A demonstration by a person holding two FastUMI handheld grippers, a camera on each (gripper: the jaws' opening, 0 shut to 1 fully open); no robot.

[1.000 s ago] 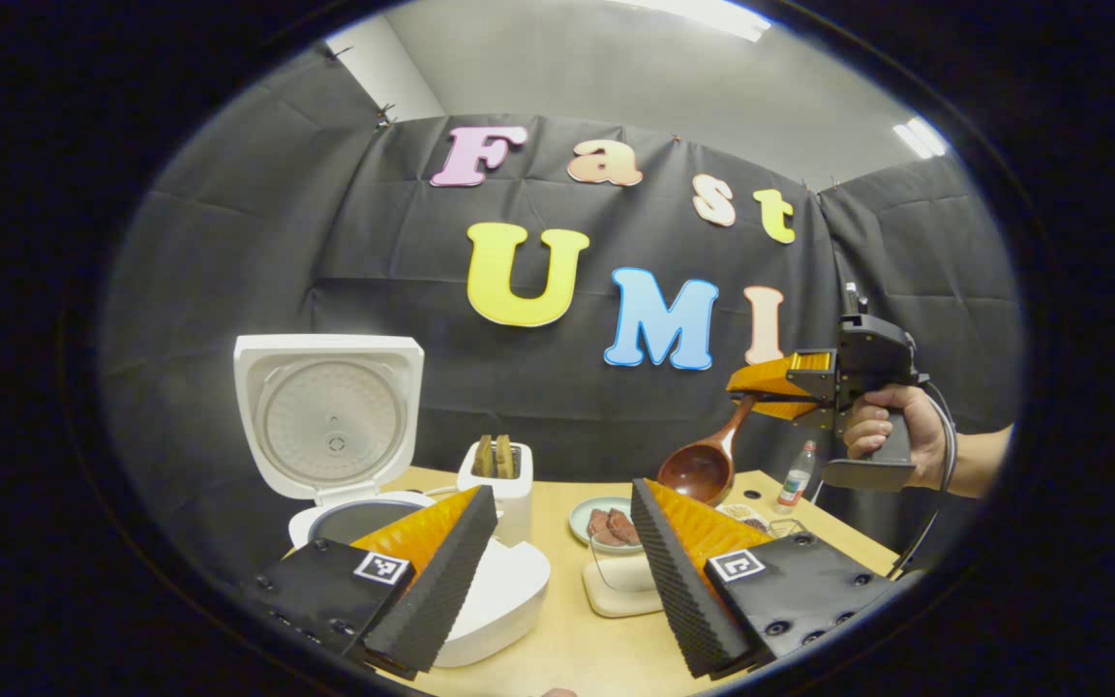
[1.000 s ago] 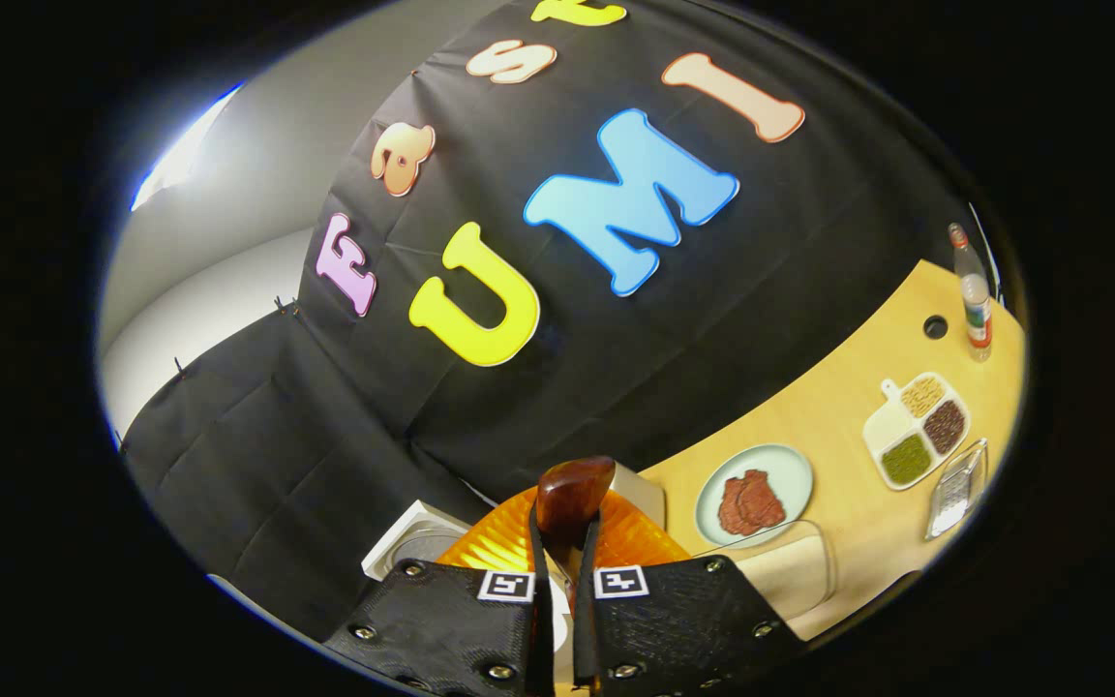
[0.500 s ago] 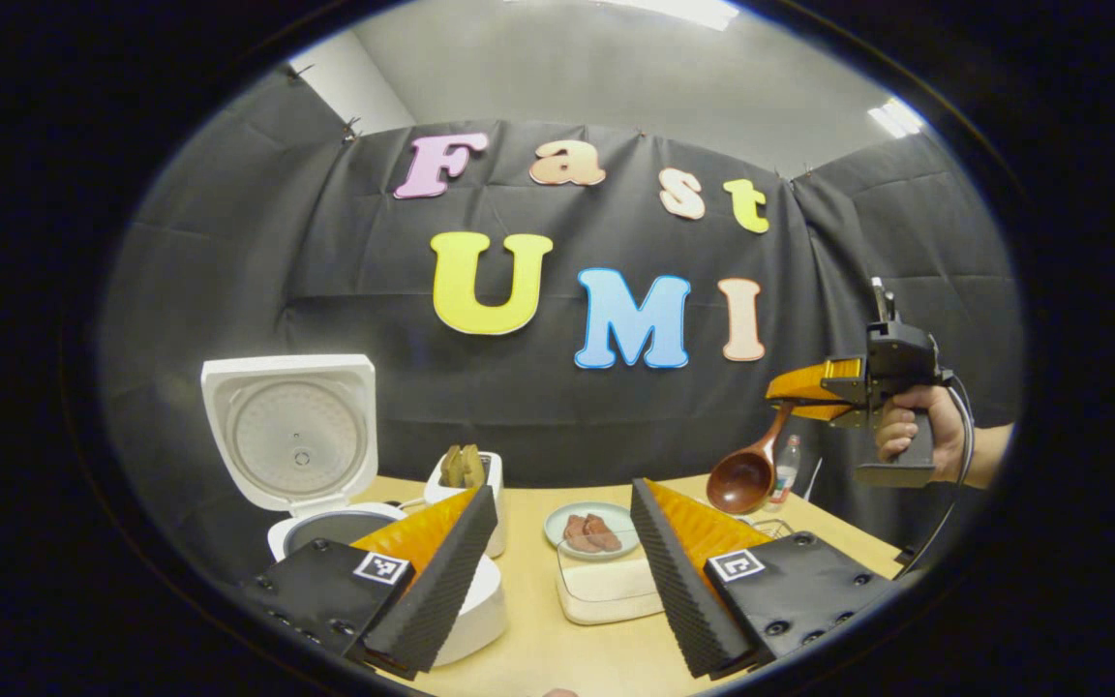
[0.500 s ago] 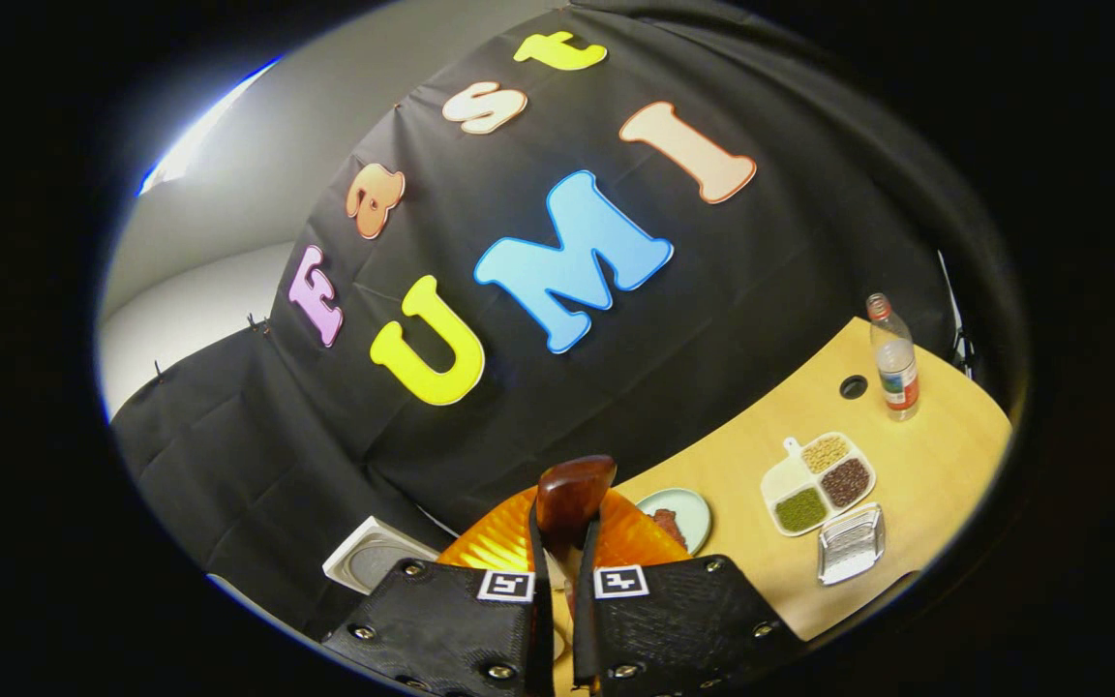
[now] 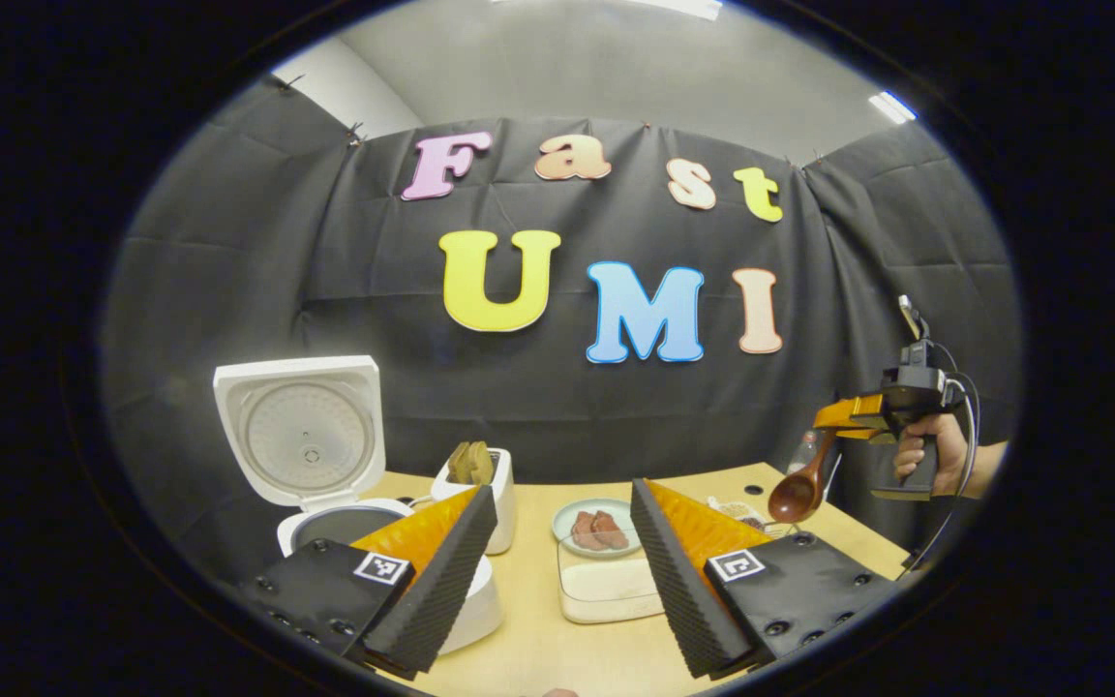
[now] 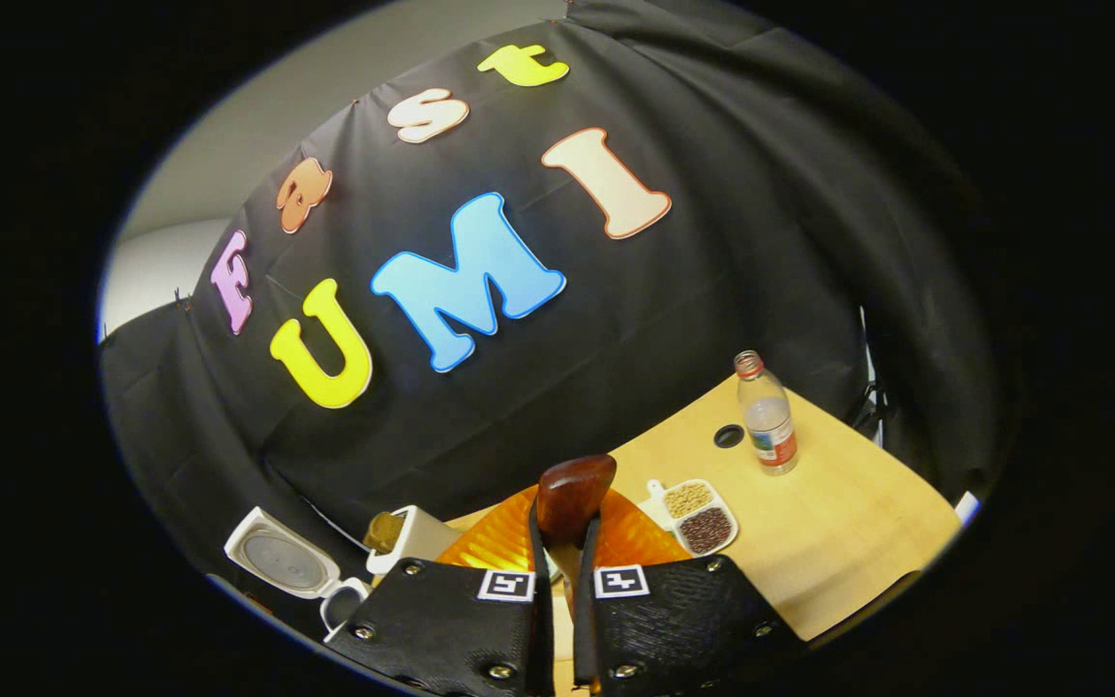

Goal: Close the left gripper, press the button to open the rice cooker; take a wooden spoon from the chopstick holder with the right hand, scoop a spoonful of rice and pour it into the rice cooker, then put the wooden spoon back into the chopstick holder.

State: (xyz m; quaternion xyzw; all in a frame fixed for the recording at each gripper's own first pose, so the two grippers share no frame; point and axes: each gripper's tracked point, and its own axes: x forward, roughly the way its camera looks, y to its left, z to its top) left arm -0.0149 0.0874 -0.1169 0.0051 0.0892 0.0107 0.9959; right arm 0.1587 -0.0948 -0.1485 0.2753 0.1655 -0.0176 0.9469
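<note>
The white rice cooker stands at the table's left with its lid up and its pot uncovered. Beside it is the white chopstick holder with wooden pieces in it. A clear box of rice lies between my left gripper's open fingers, farther off on the table. At the right, a hand holds my right gripper above the table, and the wooden spoon hangs bowl-down from it. In the right gripper view, my right gripper is shut on the spoon handle; the cooker and holder lie low left.
A plate of meat sits behind the rice box. A divided dish of grains, a water bottle and a round hole are on the table's right part. Black cloth walls close in the back and sides.
My right gripper has carried the spoon to the right and lower, away from the cooker side. The left gripper has stayed open and shifted only slightly.
</note>
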